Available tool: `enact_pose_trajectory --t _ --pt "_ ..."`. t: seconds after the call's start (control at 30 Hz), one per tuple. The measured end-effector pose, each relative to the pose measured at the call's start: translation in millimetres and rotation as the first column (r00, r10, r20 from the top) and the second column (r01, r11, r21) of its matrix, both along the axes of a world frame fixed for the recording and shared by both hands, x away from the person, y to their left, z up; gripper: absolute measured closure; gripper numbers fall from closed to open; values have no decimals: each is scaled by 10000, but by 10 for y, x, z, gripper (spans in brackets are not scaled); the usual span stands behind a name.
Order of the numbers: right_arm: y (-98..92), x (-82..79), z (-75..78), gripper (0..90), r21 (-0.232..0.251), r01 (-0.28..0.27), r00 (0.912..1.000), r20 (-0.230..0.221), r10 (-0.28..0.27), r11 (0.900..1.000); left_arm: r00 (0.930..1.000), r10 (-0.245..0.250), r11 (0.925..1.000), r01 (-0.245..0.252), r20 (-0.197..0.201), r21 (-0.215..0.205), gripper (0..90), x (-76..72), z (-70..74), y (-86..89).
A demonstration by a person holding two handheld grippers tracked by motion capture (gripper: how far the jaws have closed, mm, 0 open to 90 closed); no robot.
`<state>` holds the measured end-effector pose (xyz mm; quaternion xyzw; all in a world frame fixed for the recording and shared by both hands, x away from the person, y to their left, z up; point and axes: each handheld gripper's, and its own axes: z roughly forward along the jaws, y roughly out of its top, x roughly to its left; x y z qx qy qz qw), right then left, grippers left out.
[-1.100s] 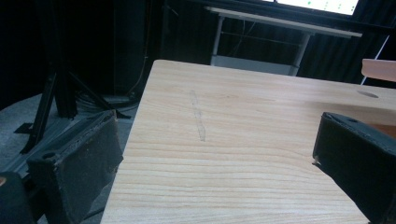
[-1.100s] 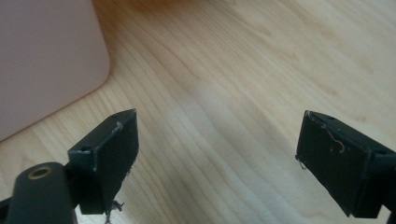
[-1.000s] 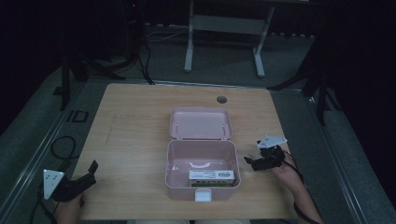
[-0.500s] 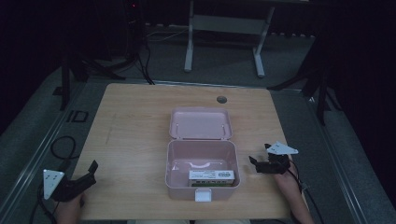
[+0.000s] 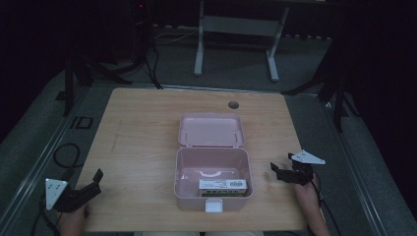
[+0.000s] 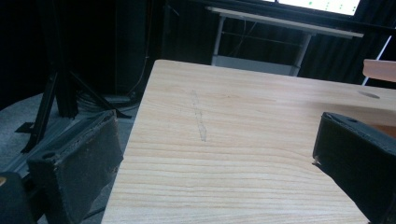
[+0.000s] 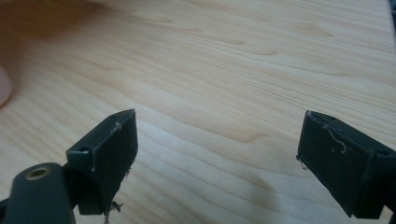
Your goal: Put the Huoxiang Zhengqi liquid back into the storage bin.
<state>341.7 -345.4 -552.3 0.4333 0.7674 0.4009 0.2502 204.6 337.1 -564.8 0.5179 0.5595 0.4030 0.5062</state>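
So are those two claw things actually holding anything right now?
No. The left gripper and right gripper are both open with bare table between the jaws, either side of the open pink box.

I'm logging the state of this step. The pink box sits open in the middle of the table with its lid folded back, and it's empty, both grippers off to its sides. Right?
Not quite: the pink box is not empty. The high view shows a small labelled pack lying inside it near the front wall. The rest holds: its lid is folded back, and the left gripper and right gripper sit off to its sides, both open.
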Motion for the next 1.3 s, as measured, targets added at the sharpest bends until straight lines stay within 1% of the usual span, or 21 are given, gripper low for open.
enact_pose_trajectory --t 0.07,0.2,0.27,0.43,0.5,0.53,0.67,0.77,0.83,0.97,1.03,1.07,1.1,1.2,1.23,1.27,1.3 --pt "-31 -3 3 118 145 322 9995 73 -323 9994 10000 5 10000 -5 -3 10 11 1 0 -1" --pt "-77 -7 12 118 554 712 9973 135 -720 9959 10000 5 10000 -5 -2 11 11 0 0 -2" --pt "-95 -8 14 118 716 805 9966 93 -814 9942 10000 3 10000 -3 -6 15 12 1 0 -1" --pt "-121 -11 5 118 901 1120 9936 38 -1128 9896 10000 -5 10000 5 -15 20 11 2 0 -2" --pt "-137 -11 1 118 1110 1121 9936 -9 -1127 9875 10000 -12 10000 12 -15 24 12 3 1 -3" --pt "-143 -10 -1 118 1088 1185 9929 -27 -1189 9870 10000 -17 10000 17 -13 31 12 3 1 -2" --pt "-176 -5 0 118 1463 1345 9909 -161 -1336 9801 10000 -47 10000 47 -12 32 11 2 1 -4" --pt "-206 -4 7 118 1875 1388 9903 -200 -1375 9724 10000 -47 10000 47 -1 8 12 2 0 -3" --pt "-219 -7 13 118 1980 1530 9880 -106 -1540 9682 10000 -48 10000 48 -2 12 12 2 0 -3" --pt "-239 -2 27 115 2381 1889 9814 -111 -1919 9527 10000 -33 10000 33 2 -9 11 1 0 -1" --pt "-251 10 24 112 2547 1951 9804 -248 -1953 9471 10000 -37 10000 37 7 -10 12 0 0 0" --pt "-253 17 20 112 2530 2082 9780 -398 -2049 9448 10000 -33 10000 33 6 -8 12 0 0 -1" --pt "-257 26 13 112 2523 2111 9775 -490 -2054 9443 10000 -34 10000 34 5 -8 12 -1 0 0" --pt "-268 33 10 108 2422 2500 9682 -629 -2420 9374 10000 -30 10000 30 14 -27 11 -2 -1 2" --pt "-279 36 7 109 2472 2631 9647 -713 -2533 9326 10000 -30 10000 30 14 -33 12 -2 -1 3" --pt "-290 34 9 108 2469 2826 9592 -705 -2737 9269 10000 -28 10000 28 11 -36 12 -3 -1 4" --pt "-306 34 12 108 2593 2900 9570 -758 -2799 9212 10000 -28 10000 28 14 -35 12 -3 -1 4"
